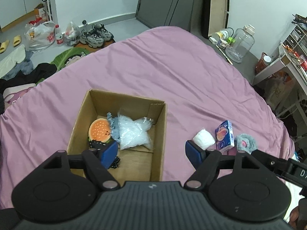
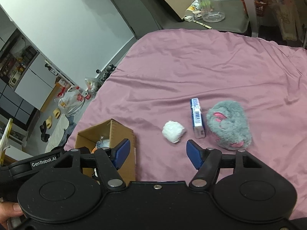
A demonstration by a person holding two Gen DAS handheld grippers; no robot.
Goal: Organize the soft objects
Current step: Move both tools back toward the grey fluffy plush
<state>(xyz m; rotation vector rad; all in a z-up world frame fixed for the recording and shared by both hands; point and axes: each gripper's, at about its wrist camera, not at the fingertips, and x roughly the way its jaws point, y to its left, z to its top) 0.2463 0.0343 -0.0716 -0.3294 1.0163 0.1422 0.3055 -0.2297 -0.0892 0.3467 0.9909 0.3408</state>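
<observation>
An open cardboard box [image 1: 161, 126] sits on the pink bedspread [image 1: 163, 67]. Inside lie an orange burger plush [image 1: 99, 130], a grey-blue fuzzy item [image 1: 113, 124], a clear plastic bag [image 1: 134, 134] and a black cord [image 1: 115, 162]. My left gripper [image 1: 151, 152] hovers open over the box's near right side, holding nothing. To the right on the bed lie a white soft ball [image 2: 173, 131], a blue tissue pack [image 2: 197, 117] and a grey fluffy plush with pink patches [image 2: 229, 121]. My right gripper [image 2: 158, 152] is open and empty, just short of the white ball, with the box [image 2: 122, 132] at its left.
The bed's far half is bare pink sheet. Left of the bed, the floor holds shoes [image 1: 96, 35], plastic bags [image 1: 41, 35], slippers and clothes. A grey side surface with a clear jar [image 1: 240, 45] and a white shelf unit [image 1: 287, 57] stand at the right.
</observation>
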